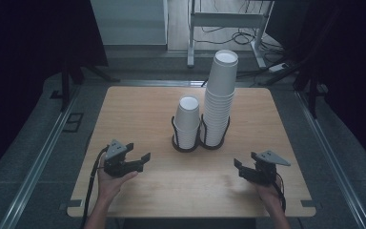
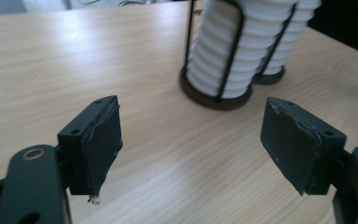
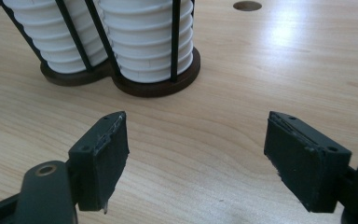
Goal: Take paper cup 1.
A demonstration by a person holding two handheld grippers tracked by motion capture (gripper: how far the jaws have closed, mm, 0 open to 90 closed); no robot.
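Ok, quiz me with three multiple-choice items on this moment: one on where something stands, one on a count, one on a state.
1. Where does the taller stack of white paper cups stand?
A. right of the shorter stack of white paper cups, as the high view shows it
B. at the near edge of the light wooden table
C. on the floor

2. How many cup stacks stand in the black wire holder with round bases?
A. one
B. two
C. four

3. How do the jaws of the left gripper stand?
A. closed on a cup
B. apart with only bare table between them
C. closed on the holder

Answers:
1. A, the high view shows it at the shorter stack's right, mid-table.
2. B, two stacks sit side by side there.
3. B, the left gripper view shows the pads apart, nothing between.
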